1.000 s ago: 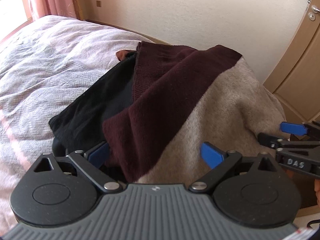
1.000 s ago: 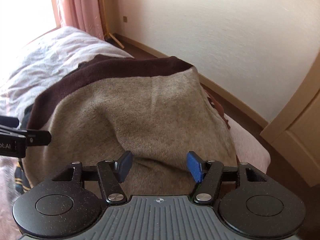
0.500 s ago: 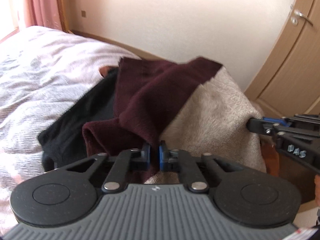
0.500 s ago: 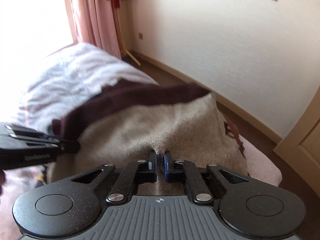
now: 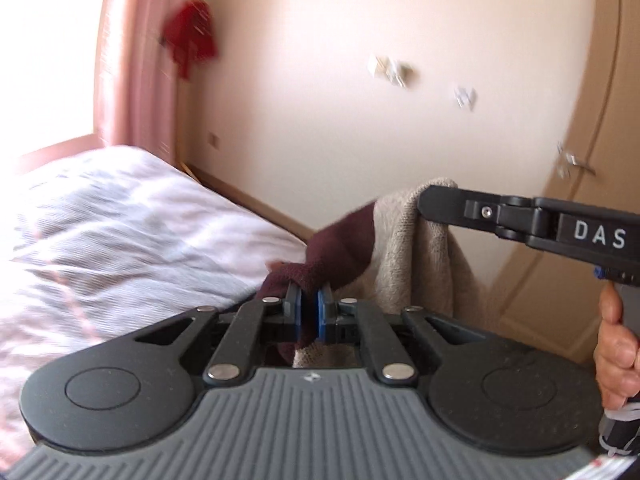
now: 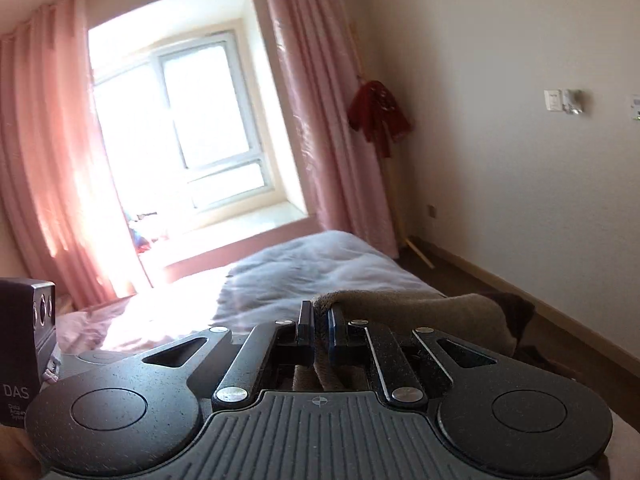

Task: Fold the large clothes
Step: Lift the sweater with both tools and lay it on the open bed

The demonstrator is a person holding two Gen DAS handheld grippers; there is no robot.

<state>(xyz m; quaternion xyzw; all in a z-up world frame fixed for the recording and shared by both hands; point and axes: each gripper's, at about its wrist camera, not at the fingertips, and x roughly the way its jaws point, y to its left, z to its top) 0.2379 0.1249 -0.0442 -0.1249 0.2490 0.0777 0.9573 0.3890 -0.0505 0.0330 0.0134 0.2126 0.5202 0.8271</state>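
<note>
Left gripper: jaws clamped on maroon edge of sweater; right gripper: jaws clamped on beige edge of same sweater; garment hangs between both, raised above bed; curtain beyond.

Daylight is supplied by the large white-framed window, blown out to pure white in the right wrist view; glare is spilled over the pale grey-and-pink striped bedspread and the sheer pink curtains are backlit. In the left wrist view the far-left edge is overexposed too. Motion blur is seen there on the small red cloth ornament hanging on the wall, the white wall switches and the wooden door's metal handle. Straight lines are bowed by fisheye distortion, and dark vignetting is visible at the corners. Near black gripper bodies are rendered sharp, shaded underneath
</note>
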